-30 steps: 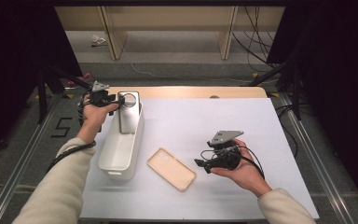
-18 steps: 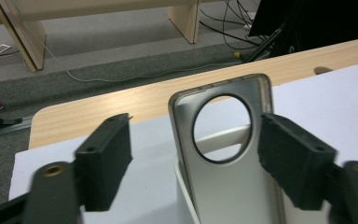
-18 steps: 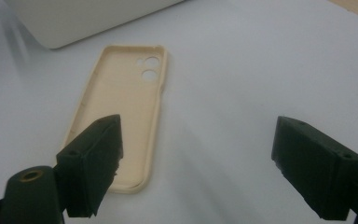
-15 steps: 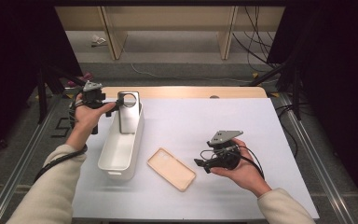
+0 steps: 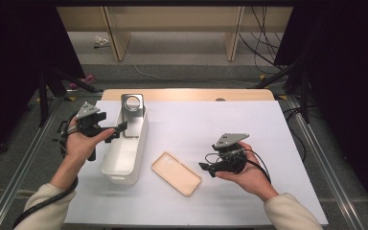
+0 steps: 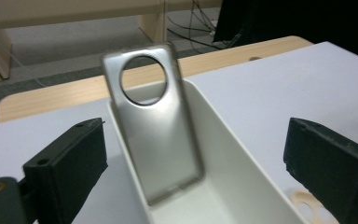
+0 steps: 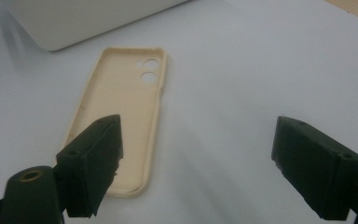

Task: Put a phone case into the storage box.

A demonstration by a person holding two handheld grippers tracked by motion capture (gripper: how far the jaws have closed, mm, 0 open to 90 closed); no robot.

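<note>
While the grey metallic phone case with a round camera hole [image 5: 132, 116] leans upright against the far end wall inside the white rectangular plastic bin [image 5: 117, 165], left gripper [image 5: 116, 132] sits at the bin's left rim, jaws just opened, nothing between. Right gripper [image 5: 207, 167] jaws apart, empty, near the beige flat phone case [image 5: 176, 173] on the white table sheet [image 5: 211, 124].

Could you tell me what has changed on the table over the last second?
The left tongs have just opened, let go of the grey phone case and drawn back left; it now leans in the white bin. The right tongs and beige case stayed put.
</note>
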